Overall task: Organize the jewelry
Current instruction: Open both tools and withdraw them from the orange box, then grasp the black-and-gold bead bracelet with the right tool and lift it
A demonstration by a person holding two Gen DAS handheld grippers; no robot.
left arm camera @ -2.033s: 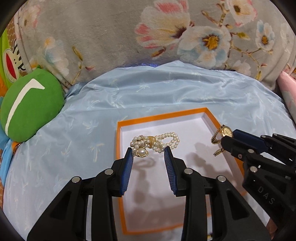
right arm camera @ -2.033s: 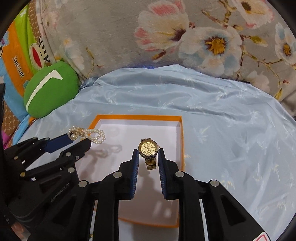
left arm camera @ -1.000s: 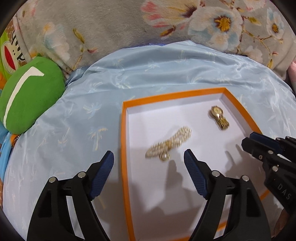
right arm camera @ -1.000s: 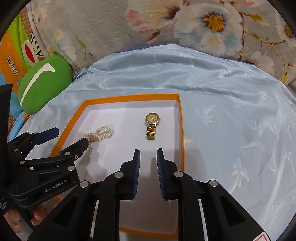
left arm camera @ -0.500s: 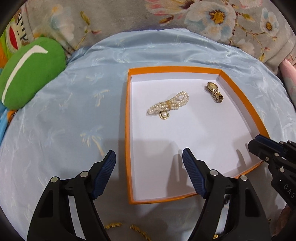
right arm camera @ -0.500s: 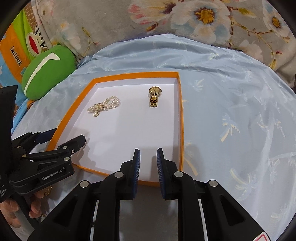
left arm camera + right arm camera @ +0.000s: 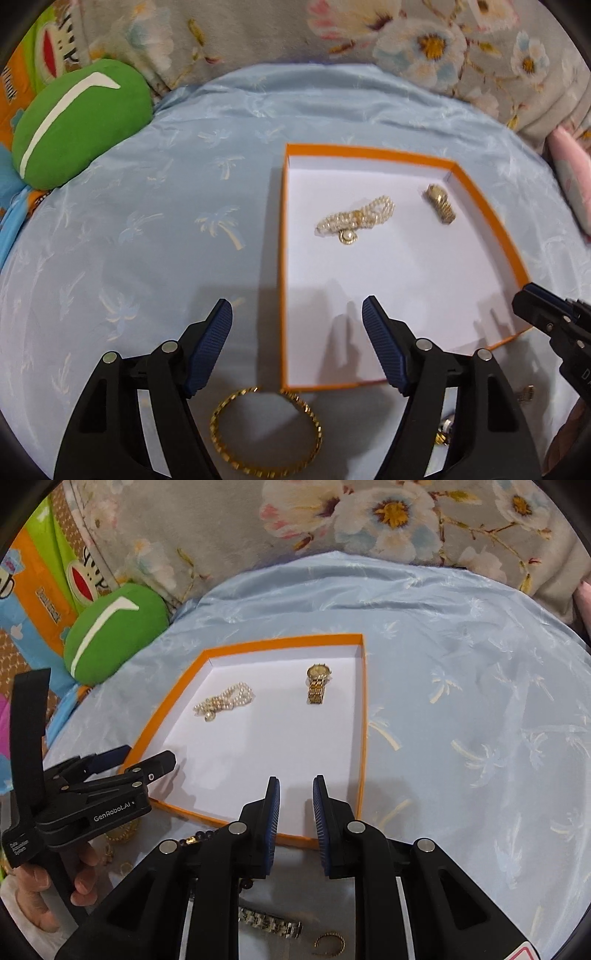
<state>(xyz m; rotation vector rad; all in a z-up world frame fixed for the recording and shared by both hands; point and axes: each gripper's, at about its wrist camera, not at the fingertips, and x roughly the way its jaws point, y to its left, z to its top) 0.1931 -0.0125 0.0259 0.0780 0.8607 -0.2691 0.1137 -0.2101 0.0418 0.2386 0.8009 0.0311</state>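
An orange-rimmed white tray (image 7: 282, 236) (image 7: 364, 709) lies on the blue cloth. In it lie a pearl bracelet (image 7: 356, 218) (image 7: 225, 701) and a gold watch (image 7: 439, 203) (image 7: 317, 685). My left gripper (image 7: 297, 317) is wide open and empty over the tray's near left corner, above a gold bangle (image 7: 264, 430) on the cloth. My right gripper (image 7: 295, 790) is open a little and empty over the tray's near edge. A metal watch band (image 7: 269, 925) and a small gold ring (image 7: 328, 943) lie under it on the cloth.
A green cushion (image 7: 77, 122) (image 7: 110, 635) sits at the far left. A floral blanket (image 7: 332, 33) rises behind the cloth. More small gold pieces (image 7: 445, 435) lie near the front edge. The left gripper also shows in the right wrist view (image 7: 144, 762).
Both grippers let go of the pearl bracelet and the watch in the tray, then pulled back toward the near edge. The bangle and other loose jewelry have come into view.
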